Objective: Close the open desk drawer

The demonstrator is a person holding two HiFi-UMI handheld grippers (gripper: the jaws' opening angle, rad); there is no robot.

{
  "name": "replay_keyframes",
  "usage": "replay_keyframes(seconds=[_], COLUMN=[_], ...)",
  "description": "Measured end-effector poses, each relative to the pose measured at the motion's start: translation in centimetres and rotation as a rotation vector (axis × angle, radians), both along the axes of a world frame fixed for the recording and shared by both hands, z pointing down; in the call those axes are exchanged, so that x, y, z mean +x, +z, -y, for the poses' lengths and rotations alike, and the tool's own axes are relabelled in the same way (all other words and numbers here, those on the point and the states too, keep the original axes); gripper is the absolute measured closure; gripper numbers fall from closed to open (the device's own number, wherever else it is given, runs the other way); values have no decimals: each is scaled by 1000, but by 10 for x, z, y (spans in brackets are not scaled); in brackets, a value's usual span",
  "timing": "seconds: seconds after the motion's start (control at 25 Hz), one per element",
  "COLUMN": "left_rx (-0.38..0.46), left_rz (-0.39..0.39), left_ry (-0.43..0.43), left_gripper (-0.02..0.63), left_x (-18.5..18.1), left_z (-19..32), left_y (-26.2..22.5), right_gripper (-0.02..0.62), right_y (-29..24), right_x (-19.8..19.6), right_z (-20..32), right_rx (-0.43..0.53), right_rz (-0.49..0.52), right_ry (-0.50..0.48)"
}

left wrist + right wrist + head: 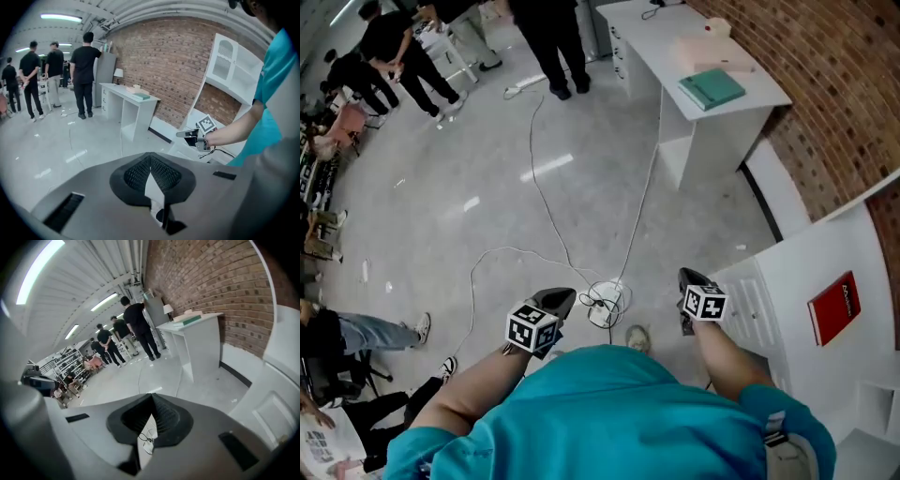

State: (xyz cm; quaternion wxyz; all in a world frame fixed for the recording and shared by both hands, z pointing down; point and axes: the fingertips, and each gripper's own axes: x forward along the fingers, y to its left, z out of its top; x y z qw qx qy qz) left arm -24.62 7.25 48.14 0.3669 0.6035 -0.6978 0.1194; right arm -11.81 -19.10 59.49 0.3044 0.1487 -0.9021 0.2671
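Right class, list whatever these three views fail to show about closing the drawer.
1. Which drawer is open: the head view shows the near desk's front steeply from above, partly behind the right hand-held gripper, so it is unclear.
2. Near desk: cut off by the head view's right edge.
3. Red book: cover print too small, head view.
4. Far desk: drawers too small in every view.
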Motion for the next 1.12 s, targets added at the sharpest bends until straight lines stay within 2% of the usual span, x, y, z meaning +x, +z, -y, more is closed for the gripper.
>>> replay_keyframes(seconds=[0.2,0.48,0.6,0.76,0.88,1.12], left_rx=[104,231,291,386,447,526], left_rz=[67,173,198,234,253,313], left_ry=[-130,-302,-333,-376,-416,-443], left_gripper=[591,591,591,591,591,591], left_x=[-51,-106,-119,-131,-139,-144], left_z=[-72,-180,-217,-260,-285,-313], left_y=[-50,-113,-140,-180,-210,-255], right_gripper=[574,574,574,574,574,574], right_y=[-64,-171,-214,-272,-310,-374], right_x=[-75,-177,-210,-237,-250,-257], right_z=[-57,-152,-200,-270,-313,-365], right_rx=[51,117,189,284,320,324], right_rz=[68,222,270,373,438,568], right_ry=[-144,-344,-469,-632,-730,-834])
